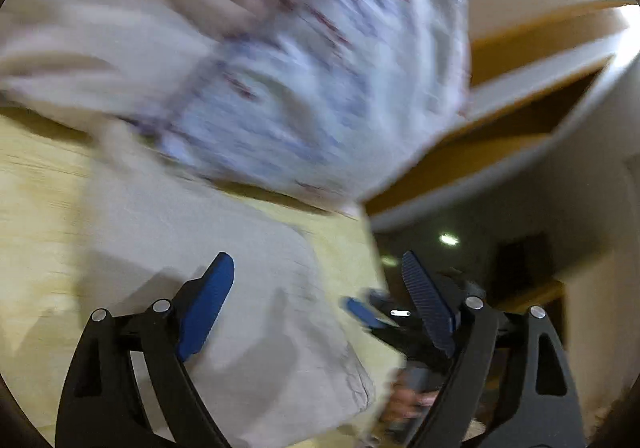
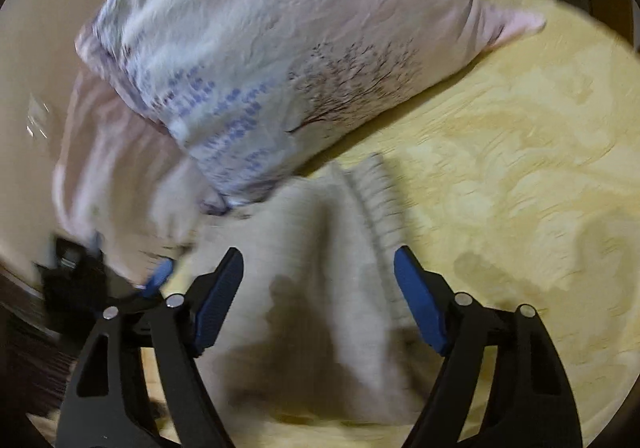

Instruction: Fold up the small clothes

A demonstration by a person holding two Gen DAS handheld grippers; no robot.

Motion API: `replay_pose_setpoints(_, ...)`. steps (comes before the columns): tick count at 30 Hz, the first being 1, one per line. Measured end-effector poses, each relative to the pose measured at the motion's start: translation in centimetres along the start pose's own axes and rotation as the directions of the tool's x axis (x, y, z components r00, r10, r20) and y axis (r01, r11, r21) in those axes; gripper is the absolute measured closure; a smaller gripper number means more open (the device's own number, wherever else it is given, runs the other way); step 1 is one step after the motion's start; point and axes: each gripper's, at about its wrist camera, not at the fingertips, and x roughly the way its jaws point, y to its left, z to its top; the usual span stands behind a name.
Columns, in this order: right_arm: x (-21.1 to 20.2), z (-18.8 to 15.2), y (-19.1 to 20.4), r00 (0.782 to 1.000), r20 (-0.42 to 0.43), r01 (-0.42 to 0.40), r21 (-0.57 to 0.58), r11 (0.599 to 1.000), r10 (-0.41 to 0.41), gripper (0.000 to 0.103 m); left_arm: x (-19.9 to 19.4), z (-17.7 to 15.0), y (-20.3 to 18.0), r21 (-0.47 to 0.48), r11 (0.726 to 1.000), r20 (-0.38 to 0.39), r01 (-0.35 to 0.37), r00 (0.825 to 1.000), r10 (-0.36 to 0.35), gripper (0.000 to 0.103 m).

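A small beige garment (image 1: 224, 288) lies on the yellow bedspread (image 1: 36, 216). In the right wrist view it shows as a ribbed knit piece (image 2: 320, 272) with a ribbed cuff at its far end. My left gripper (image 1: 316, 272) is open and empty above the garment. My right gripper (image 2: 318, 268) is open and empty, its jaws on either side of the garment and above it. The right gripper's blue finger (image 1: 362, 312) shows low in the left wrist view. The left gripper's finger (image 2: 158, 276) shows at the left of the right wrist view. Both views are blurred.
A printed pillow (image 2: 280, 60) with blue and brown patterns lies behind the garment, also in the left wrist view (image 1: 320, 88). A pinkish pillow (image 2: 112, 152) lies beside it. The bed's edge (image 1: 376, 248) drops to a dark room on the right. The yellow bedspread (image 2: 520, 168) spreads right.
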Motion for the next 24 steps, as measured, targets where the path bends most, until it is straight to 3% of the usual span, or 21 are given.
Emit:
replay_pose_setpoints(3, 1.6, 0.3, -0.1, 0.994, -0.086, -0.058, 0.063, 0.996, 0.063, 0.038, -0.9, 0.0, 2.2, -0.023, 0.989, 0.012, -0.145, 0.989, 0.146, 0.017)
replay_pose_setpoints(6, 2.9, 0.1, -0.3, 0.985, -0.162, -0.051, 0.101, 0.994, 0.067, 0.039, -1.3, -0.8, 4.0, -0.053, 0.975, -0.004, -0.218, 0.976, 0.218, 0.017)
replay_pose_setpoints(12, 5.9, -0.6, -0.3, 0.965, -0.259, -0.021, 0.098, 0.995, 0.046, 0.056, -0.4, -2.0, 6.3, -0.056, 0.96, -0.073, -0.273, 0.96, 0.269, 0.017)
replay_pose_setpoints(18, 7.2, -0.1, 0.9, 0.981, -0.193, -0.016, 0.05, 0.999, 0.025, 0.083, 0.7, -2.8, 6.3, -0.05, 0.96, -0.121, -0.275, 0.956, 0.267, 0.017)
replay_pose_setpoints(24, 3.6, 1.1, 4.4, 0.998, -0.009, 0.066, -0.18, 0.981, -0.068, 0.091, 0.6, -2.9, 5.9, -0.049, 0.968, -0.11, -0.246, 0.965, 0.239, 0.017)
